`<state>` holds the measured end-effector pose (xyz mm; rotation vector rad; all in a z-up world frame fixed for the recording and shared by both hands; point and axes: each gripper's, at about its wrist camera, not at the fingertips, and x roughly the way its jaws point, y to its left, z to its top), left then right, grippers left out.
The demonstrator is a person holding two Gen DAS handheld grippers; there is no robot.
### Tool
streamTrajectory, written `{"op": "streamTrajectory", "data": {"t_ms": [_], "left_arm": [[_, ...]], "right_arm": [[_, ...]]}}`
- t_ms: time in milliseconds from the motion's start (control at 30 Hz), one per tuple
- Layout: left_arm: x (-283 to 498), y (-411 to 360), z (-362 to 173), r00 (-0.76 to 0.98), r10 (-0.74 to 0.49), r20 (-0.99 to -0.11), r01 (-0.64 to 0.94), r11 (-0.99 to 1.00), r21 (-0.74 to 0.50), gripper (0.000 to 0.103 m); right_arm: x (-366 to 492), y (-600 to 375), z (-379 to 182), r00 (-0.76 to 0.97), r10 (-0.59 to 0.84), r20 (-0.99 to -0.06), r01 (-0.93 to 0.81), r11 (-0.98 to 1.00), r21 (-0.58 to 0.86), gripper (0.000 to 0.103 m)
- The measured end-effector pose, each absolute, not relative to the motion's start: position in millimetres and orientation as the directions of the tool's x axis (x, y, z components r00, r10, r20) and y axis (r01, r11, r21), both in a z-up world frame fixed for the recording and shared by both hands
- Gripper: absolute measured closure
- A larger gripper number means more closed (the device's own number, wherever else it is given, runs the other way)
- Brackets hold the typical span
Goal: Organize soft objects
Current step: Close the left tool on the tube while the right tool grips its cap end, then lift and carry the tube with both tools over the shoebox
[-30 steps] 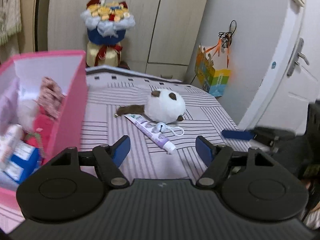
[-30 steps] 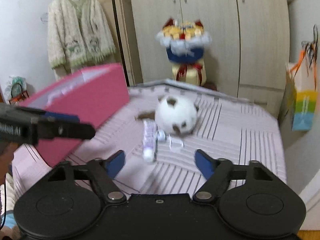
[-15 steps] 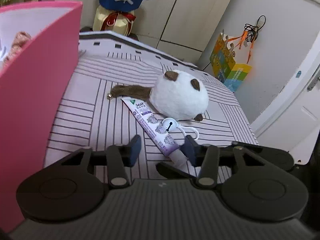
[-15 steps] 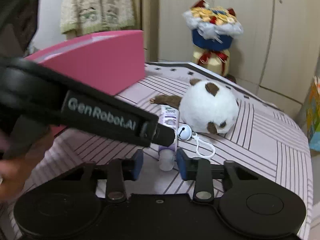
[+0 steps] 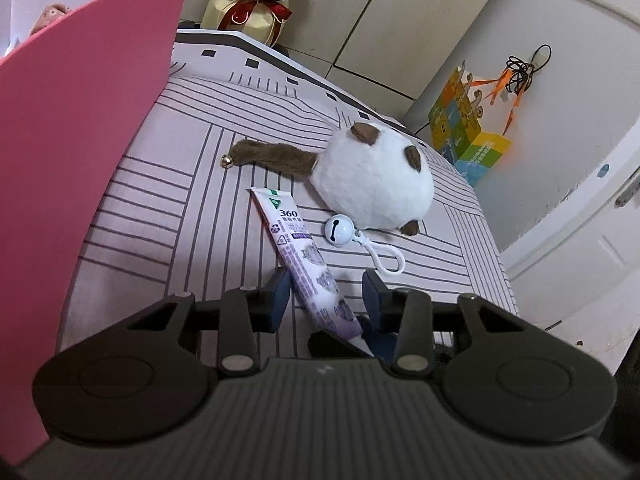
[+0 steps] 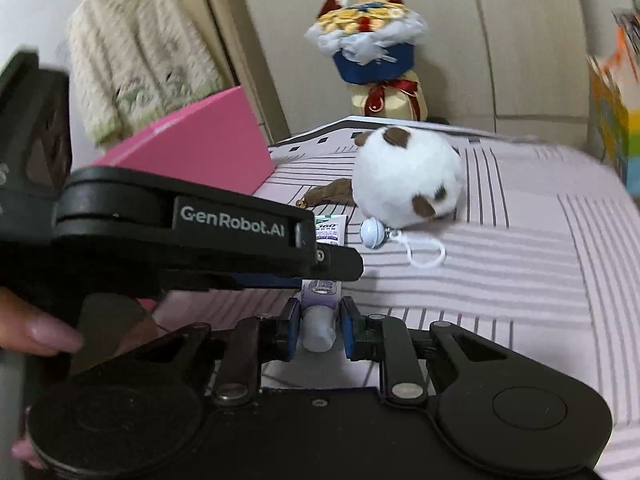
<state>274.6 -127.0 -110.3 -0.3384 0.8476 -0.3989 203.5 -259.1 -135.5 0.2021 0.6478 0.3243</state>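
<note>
Tube (image 5: 298, 254) beside plush (image 5: 372, 180), left gripper (image 6: 340, 268) crossing.

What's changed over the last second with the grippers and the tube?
Both grippers came down toward the tube and their jaws have just been closing. The right gripper now brackets the cap end; the left gripper straddles the tube's lower body, not visibly pinching. The plush toy, bell keychain and pink box stayed put.

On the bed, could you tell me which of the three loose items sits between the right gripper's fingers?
The purple-and-white tube: the right gripper, jaws just closing, flanks its capped end; the plush toy and bell keychain lie beyond.
</note>
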Motion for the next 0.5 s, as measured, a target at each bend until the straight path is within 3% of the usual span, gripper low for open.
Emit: {"op": "streamTrajectory", "data": {"t_ms": [133,233,500], "left_arm": [[270,-132,-110,0.604,-0.447,-0.659,0.217,0.889,-0.404,0.065],[265,-133,-111,0.616,-0.433,-0.658,0.213,0.896,-0.390,0.075],[241,-135,-107,0.634,-0.429,-0.643,0.229,0.899,-0.373,0.077]], "right_arm": [[199,-261,-140,0.752,0.370,-0.546,-0.200,0.916,0.347,0.078],[193,-259,-141,0.759,0.353,-0.546,-0.189,0.923,0.334,0.078],[179,-254,-139,0.779,0.324,-0.537,-0.163,0.932,0.325,0.078]]}}
